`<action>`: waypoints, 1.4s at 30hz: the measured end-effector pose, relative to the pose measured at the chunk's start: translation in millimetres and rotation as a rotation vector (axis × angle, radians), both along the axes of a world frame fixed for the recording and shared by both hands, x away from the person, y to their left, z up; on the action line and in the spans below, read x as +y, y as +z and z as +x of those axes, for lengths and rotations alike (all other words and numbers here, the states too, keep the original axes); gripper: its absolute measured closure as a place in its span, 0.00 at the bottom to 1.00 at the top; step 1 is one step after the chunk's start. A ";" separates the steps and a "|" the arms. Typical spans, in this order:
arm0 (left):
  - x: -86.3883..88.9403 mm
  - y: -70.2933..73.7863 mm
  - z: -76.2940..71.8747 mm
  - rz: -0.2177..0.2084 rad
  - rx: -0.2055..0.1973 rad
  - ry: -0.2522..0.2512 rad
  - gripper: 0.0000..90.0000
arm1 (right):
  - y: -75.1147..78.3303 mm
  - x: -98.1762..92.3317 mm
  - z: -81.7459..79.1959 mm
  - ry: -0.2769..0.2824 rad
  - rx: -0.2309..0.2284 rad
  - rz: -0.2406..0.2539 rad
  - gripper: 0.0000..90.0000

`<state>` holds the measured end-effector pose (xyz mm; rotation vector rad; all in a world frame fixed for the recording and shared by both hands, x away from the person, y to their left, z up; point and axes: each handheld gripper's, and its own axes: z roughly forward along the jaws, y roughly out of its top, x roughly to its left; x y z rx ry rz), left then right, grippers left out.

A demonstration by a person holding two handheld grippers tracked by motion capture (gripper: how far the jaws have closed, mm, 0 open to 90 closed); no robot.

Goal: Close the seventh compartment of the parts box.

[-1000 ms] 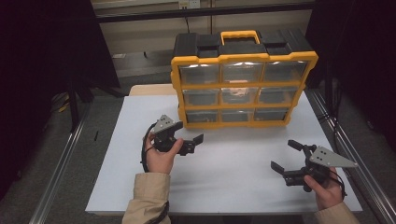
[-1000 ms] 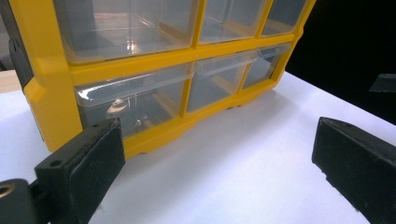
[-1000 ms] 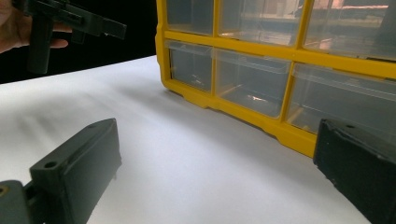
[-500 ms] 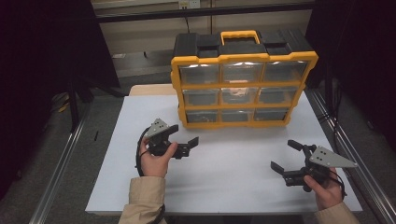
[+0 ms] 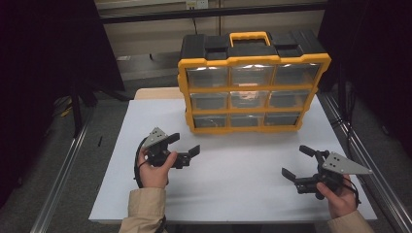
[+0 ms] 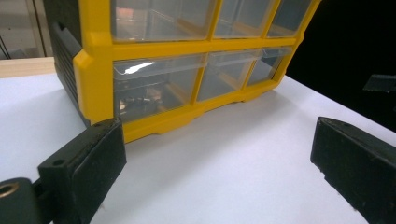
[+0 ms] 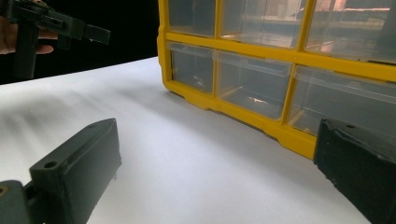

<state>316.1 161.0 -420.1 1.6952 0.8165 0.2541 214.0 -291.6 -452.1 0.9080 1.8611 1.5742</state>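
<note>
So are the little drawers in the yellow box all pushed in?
Yes, all shut. Every drawer front in the yellow box sits flush with its frame; none sticks out.

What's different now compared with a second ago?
The left gripper drew back a little from the yellow drawer cabinet, toward the person and slightly leftward, jaws open and empty. The right gripper, also open, and the cabinet stayed put on the white table.

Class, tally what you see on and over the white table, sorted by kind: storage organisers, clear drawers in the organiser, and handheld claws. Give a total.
Yellow and black plastic storage organiser: 1
Clear plastic drawers: 9
Black handheld claws, left and right: 2
Total: 12
</note>
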 end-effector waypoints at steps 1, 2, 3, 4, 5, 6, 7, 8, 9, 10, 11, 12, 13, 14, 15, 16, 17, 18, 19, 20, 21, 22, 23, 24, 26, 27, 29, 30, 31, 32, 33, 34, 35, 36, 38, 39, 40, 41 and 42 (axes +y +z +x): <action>1.1 0.1 -1.4 0.000 -0.002 0.012 0.04 | 0.1 0.0 -0.2 -0.003 0.001 -0.001 0.00; 2.9 0.0 -2.1 0.004 -0.003 0.011 0.04 | 0.1 0.0 -0.4 -0.003 0.003 -0.002 0.00; 5.3 -0.6 -2.1 0.002 -0.003 -0.008 0.04 | 0.1 0.0 -0.2 -0.002 0.000 -0.003 0.00; 5.4 -0.9 -3.8 -0.001 -0.002 0.017 0.04 | 0.1 0.1 -0.1 -0.001 -0.001 -0.003 0.00; 7.8 -0.7 -4.6 0.017 0.006 0.017 0.04 | 0.1 0.1 -0.1 -0.001 -0.001 -0.003 0.00; 8.4 -1.7 -5.0 0.011 -0.005 0.021 0.04 | 0.1 0.2 -0.1 0.000 -0.001 -0.003 0.00; 8.7 -2.1 -6.6 0.013 -0.009 0.045 0.04 | 0.1 0.1 -0.2 0.000 -0.002 -0.003 0.00; 10.8 -2.3 -6.8 0.016 -0.010 0.032 0.04 | 0.1 0.3 -0.3 0.003 -0.001 -0.001 0.00; 11.8 -2.9 -6.5 0.007 -0.012 0.014 0.04 | 0.0 0.1 -0.1 0.006 -0.006 -0.005 0.00; 12.6 -2.7 -7.4 0.015 -0.012 0.023 0.04 | 0.0 0.3 -0.1 0.003 -0.005 -0.002 0.00; 12.6 -2.7 -8.7 0.017 -0.015 0.047 0.04 | 0.1 0.3 -0.2 0.004 -0.003 -0.002 0.00; 14.6 -2.6 -8.6 0.015 -0.010 0.027 0.04 | 0.1 0.1 -0.2 0.007 -0.004 -0.005 0.00; 15.2 -3.2 -8.6 0.007 -0.013 0.023 0.04 | 0.2 0.0 -0.3 0.004 -0.004 -0.009 0.00; 17.5 -3.5 -8.7 0.013 -0.016 0.021 0.04 | 0.1 0.0 -0.2 0.004 -0.004 -0.009 0.00; 17.2 -3.7 -10.0 0.014 -0.017 0.051 0.04 | 0.2 0.2 -0.3 0.001 -0.001 -0.005 0.00; 18.0 -3.9 -10.3 0.014 -0.016 0.049 0.04 | 0.1 0.2 -0.2 0.005 -0.004 -0.002 0.00; 20.4 -4.5 -9.8 0.011 -0.014 0.028 0.04 | 0.1 0.0 -0.2 0.008 -0.005 -0.005 0.00; 21.7 -5.0 -10.3 0.009 -0.014 0.026 0.04 | 0.3 -0.2 -0.4 0.007 -0.004 -0.008 0.00; 22.3 -5.0 -11.6 0.015 -0.013 0.042 0.04 | 0.2 -0.1 -0.4 0.008 -0.004 -0.007 0.00; 23.6 -5.2 -12.0 0.015 -0.014 0.039 0.04 | 0.1 -0.1 -0.3 0.010 -0.005 -0.006 0.00; 25.2 -5.8 -12.0 0.009 -0.015 0.027 0.04 | 0.2 0.0 -0.4 0.007 -0.004 -0.006 0.00; 26.6 -6.1 -12.3 0.013 -0.017 0.025 0.04 | 0.4 0.4 -0.5 0.001 -0.004 -0.002 0.00; 27.2 -5.6 -13.1 0.020 -0.011 0.034 0.04 | 0.3 0.2 -0.5 0.005 -0.004 -0.006 0.00; 27.4 -6.3 -14.0 0.020 -0.019 0.057 0.04 | 0.3 0.2 -0.5 0.004 -0.005 -0.006 0.00; 30.3 -6.6 -14.5 0.026 -0.020 0.054 0.04 | 0.4 0.2 -0.5 0.005 -0.005 -0.006 0.00; 32.5 -7.1 -14.0 0.013 -0.017 0.032 0.04 | 0.4 0.2 -0.5 0.004 -0.005 -0.006 0.00; 35.1 -7.1 -15.2 0.030 -0.017 0.049 0.04 | 0.4 0.4 -0.6 0.004 -0.003 -0.005 0.00; 35.3 -7.4 -15.9 0.023 -0.018 0.060 0.04 | 0.4 0.4 -0.7 0.004 -0.003 -0.005 0.00; 38.0 -7.9 -15.4 0.014 -0.018 0.034 0.04 | 0.4 0.4 -0.7 0.005 -0.004 -0.004 0.00; 39.4 -7.9 -15.9 0.019 -0.018 0.036 0.04 | 0.5 0.5 -0.7 0.005 -0.004 -0.005 0.00; 39.1 -7.7 -17.1 0.027 -0.023 0.064 0.04 | 0.4 0.5 -0.6 0.005 -0.004 -0.005 0.00; 41.3 -7.4 -17.4 0.032 -0.018 0.055 0.04 | 0.4 0.4 -0.6 0.005 -0.004 -0.005 0.00; 41.8 -7.7 -18.1 0.028 -0.023 0.068 0.04 | 0.5 0.4 -0.6 0.005 -0.004 -0.004 0.00; 44.1 -8.3 -17.4 0.015 -0.022 0.045 0.05 | 0.6 0.5 -0.9 0.005 -0.002 -0.002 0.00; 46.2 -8.8 -19.0 0.030 -0.024 0.074 0.05 | 0.6 0.5 -0.8 0.008 -0.004 -0.003 0.00; 47.2 -9.2 -19.1 0.025 -0.023 0.073 0.05 | 0.6 0.4 -0.8 0.008 -0.004 -0.004 0.00; 49.3 -9.6 -19.0 0.016 -0.019 0.054 0.05 | 0.7 0.4 -0.8 0.008 -0.005 -0.004 0.00; 50.2 -9.4 -19.5 0.026 -0.017 0.057 0.05 | 0.7 0.5 -0.9 0.008 -0.004 -0.003 0.00; 50.7 -9.7 -20.3 0.029 -0.020 0.070 0.05 | 0.7 0.5 -0.9 0.008 -0.005 -0.004 0.00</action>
